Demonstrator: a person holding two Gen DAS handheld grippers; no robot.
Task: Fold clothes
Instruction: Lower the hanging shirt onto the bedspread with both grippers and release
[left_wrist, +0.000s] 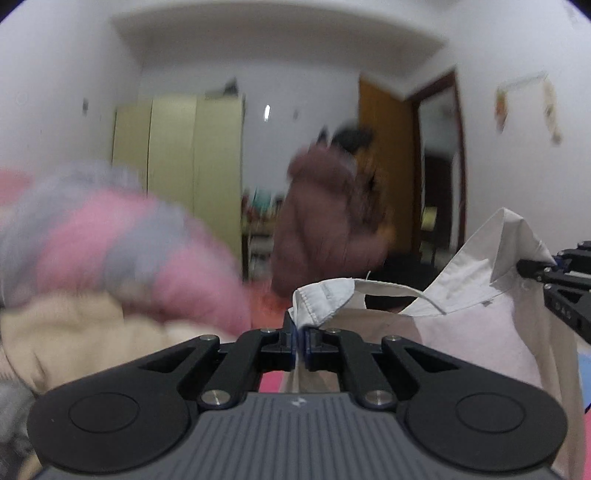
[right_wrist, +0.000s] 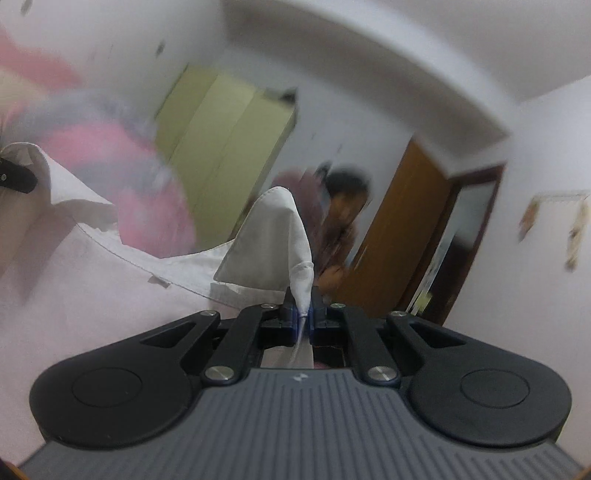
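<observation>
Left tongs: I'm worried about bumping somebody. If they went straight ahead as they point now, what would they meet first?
Beyond the white shirt the left tongs are clamped on, probably the person in the maroon coat; depth is unclear.

Blurred, cut off, hidden

Pink and grey bundle (left_wrist: 110, 240) smeared by motion blur; person in the background (left_wrist: 325, 218) blurred too; white shirt (left_wrist: 480, 314) cut by the lower edge, its pinched hem hidden.
</observation>
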